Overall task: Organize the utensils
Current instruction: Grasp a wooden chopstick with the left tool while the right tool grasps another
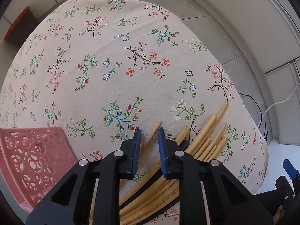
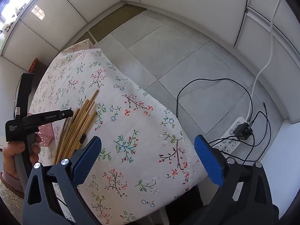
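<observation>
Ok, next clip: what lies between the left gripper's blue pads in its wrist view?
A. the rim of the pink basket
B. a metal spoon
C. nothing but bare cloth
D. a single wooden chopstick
D: in the left wrist view a single wooden chopstick runs up between the narrowly spaced pads of the left gripper, apart from the chopstick pile; the pink basket sits off to the side on the floral tablecloth.

A table under a floral tablecloth point(image 1: 131, 60) carries everything. A loose bundle of wooden chopsticks point(image 1: 208, 136) lies fanned near one edge, and a pink perforated basket point(image 1: 33, 159) sits nearby.
</observation>
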Tool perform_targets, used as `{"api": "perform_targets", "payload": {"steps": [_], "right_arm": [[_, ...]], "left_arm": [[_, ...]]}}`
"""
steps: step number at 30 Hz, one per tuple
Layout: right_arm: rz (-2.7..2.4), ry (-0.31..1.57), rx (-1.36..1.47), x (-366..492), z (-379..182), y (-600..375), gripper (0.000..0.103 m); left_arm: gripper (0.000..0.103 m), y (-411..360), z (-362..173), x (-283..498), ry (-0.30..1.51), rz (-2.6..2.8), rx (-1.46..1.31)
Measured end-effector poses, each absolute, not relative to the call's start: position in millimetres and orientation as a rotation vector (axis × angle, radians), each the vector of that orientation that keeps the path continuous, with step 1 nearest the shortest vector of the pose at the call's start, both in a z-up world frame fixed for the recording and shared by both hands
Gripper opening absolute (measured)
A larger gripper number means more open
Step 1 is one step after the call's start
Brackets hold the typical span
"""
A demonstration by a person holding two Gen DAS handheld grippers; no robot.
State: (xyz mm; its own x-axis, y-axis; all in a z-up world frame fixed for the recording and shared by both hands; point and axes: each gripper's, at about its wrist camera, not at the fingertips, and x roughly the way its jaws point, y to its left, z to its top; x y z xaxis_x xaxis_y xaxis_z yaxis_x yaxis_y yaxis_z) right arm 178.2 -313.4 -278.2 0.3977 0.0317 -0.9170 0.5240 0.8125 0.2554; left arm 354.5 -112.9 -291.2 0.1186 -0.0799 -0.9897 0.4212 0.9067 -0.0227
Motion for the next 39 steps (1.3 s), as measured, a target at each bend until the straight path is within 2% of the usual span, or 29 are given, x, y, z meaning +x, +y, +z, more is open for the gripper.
{"api": "perform_targets", "payload": {"steps": [6, 13, 15, 18, 20, 23, 33, 35, 39], "right_arm": [[-0.371, 1.173, 0.553, 183, -284, -308, 0.096], [-0.344, 1.235, 0.671, 206, -291, -290, 0.096], [-0.330, 1.264, 0.725, 217, -296, -280, 0.091], [-0.319, 1.323, 0.730, 238, -304, -259, 0.076], [-0.331, 1.345, 0.730, 250, -310, -248, 0.056], [-0.363, 1.369, 0.783, 260, -322, -239, 0.039], [-0.455, 1.307, 0.806, 286, -315, -235, 0.031], [-0.474, 1.339, 0.797, 294, -323, -234, 0.024], [-0.491, 1.322, 0.797, 302, -325, -232, 0.022]], "left_arm": [[0.011, -105, -282, 331, 1.294, -0.422, 0.290], [0.008, -65, -207, 262, 1.069, -0.524, 0.198], [0.006, -47, -183, 237, 1.004, -0.548, 0.172], [0.004, -29, -160, 209, 0.923, -0.585, 0.119], [0.004, -14, -145, 187, 0.862, -0.603, 0.094], [0.004, -1, -132, 167, 0.785, -0.634, 0.050], [0.004, 43, -92, 140, 0.643, -0.672, -0.080], [0.004, 45, -89, 138, 0.627, -0.682, -0.080], [0.004, 48, -84, 134, 0.610, -0.692, -0.086]]}}
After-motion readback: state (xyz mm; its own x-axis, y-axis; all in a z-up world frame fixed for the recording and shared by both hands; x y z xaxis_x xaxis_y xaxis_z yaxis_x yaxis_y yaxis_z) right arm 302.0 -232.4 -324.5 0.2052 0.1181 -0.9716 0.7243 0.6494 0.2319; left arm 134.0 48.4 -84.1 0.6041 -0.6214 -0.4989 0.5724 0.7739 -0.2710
